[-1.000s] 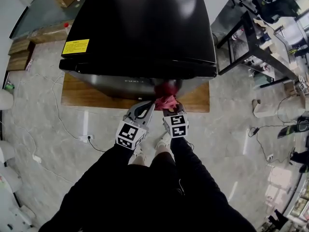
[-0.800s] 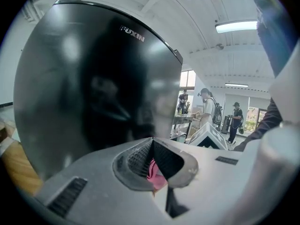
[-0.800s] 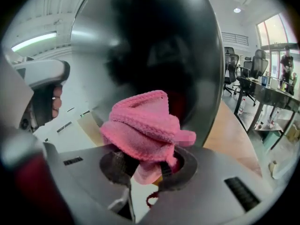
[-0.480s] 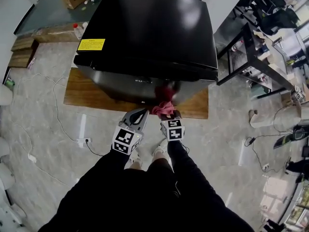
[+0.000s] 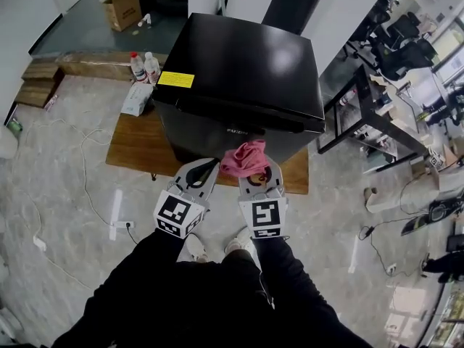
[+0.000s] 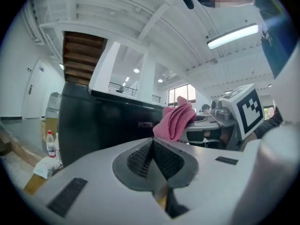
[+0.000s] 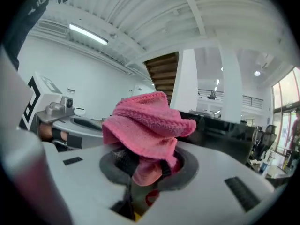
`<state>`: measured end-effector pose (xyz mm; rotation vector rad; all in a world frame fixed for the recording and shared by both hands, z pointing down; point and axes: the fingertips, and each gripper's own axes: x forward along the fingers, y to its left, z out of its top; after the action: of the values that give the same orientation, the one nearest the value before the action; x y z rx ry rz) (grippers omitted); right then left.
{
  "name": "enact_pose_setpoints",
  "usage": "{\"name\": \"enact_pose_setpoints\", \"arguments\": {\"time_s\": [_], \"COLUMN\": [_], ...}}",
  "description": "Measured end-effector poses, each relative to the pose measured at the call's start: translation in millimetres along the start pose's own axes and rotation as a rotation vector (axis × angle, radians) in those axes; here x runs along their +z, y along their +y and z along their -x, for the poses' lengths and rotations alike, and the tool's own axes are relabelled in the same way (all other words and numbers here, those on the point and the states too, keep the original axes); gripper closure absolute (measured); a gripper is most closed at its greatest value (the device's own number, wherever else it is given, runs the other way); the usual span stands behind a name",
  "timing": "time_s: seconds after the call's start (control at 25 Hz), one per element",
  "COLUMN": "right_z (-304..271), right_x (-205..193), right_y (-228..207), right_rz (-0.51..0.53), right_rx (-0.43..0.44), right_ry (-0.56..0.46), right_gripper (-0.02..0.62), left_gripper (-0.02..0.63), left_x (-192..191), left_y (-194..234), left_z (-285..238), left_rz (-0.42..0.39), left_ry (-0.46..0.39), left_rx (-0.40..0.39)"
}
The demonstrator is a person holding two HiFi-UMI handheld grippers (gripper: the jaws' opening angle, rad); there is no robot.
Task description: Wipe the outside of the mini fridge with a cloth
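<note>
**A:** Where is the cloth, and what has hold of it?

**B:** The right tool (image 5: 254, 174) is clamped on the pink cloth (image 5: 243, 158). Its jaws pinch a fold, and the rest of the cloth bunches up above them. The cloth hangs just in front of the mini fridge (image 5: 239, 64), near the front face. I can't tell whether it touches.

**A:** And the other one?

**B:** The left tool (image 5: 205, 168) has its jaws pressed together with nothing between them. It sits just beside the right tool and points at the same face.

**A:** So how would you wipe well from here?

**B:** I'd press the loose bunch flat against the door, so that fabric meets the panel and not the jaw tips. Then I'd sweep in overlapping passes from the top edge downward. The grip looks small, so a hard drag could pull the cloth free. Moderate pressure seems wiser. The empty tool could brace the fridge if it slides on the wooden tabletop (image 5: 134, 147).

**A:** What's the count?

**B:**
- one fridge
- one cloth
- two tools
- one yellow label (image 5: 176, 80) on the fridge top
- two bottles (image 5: 143, 66) at the tabletop's far corner
- one cardboard box (image 5: 122, 6) on the floor beyond
</note>
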<state>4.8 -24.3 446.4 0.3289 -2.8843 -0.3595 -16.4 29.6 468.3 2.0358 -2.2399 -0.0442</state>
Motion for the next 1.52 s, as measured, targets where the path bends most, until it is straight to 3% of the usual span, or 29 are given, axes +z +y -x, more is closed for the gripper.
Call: {"name": "enact_pose_setpoints", "arguments": {"time_s": [0.12,0.24,0.64,0.92,1.16,1.52], "right_z": [-18.2,-37.5,-76.1,-93.0,-109.4,-134.5], "right_x": [43.2,60.3,31.4,-22.8,-95.6,-219.5], "right_y": [17.2,29.9,54.8,76.1,96.2,127.2], "right_rz": [0.047,0.073,0.205,0.204,0.161,-0.001], "right_rx": [0.016,0.026,0.001,0.046,0.1,0.214], "right_ry": [-0.054,-0.069,0.004,0.092,0.219,0.441], "right_gripper": [0.494,0.494,0.495,0.497,0.499,0.5], "left_gripper": [0.6,0.6,0.6,0.6,0.6,0.6], "left_x": [24.8,36.9,20.1,-26.1,-86.1,-191.1], "left_y": [24.7,46.7,87.2,94.1,104.9,120.9], "left_z": [22.2,36.3,55.5,45.1,31.1,17.2], "left_rz": [-0.007,-0.027,0.001,0.017,-0.008,0.013], "left_ry": [-0.042,-0.064,-0.053,0.008,0.074,0.242], "left_rx": [0.041,0.082,0.145,0.131,0.139,0.161]}}
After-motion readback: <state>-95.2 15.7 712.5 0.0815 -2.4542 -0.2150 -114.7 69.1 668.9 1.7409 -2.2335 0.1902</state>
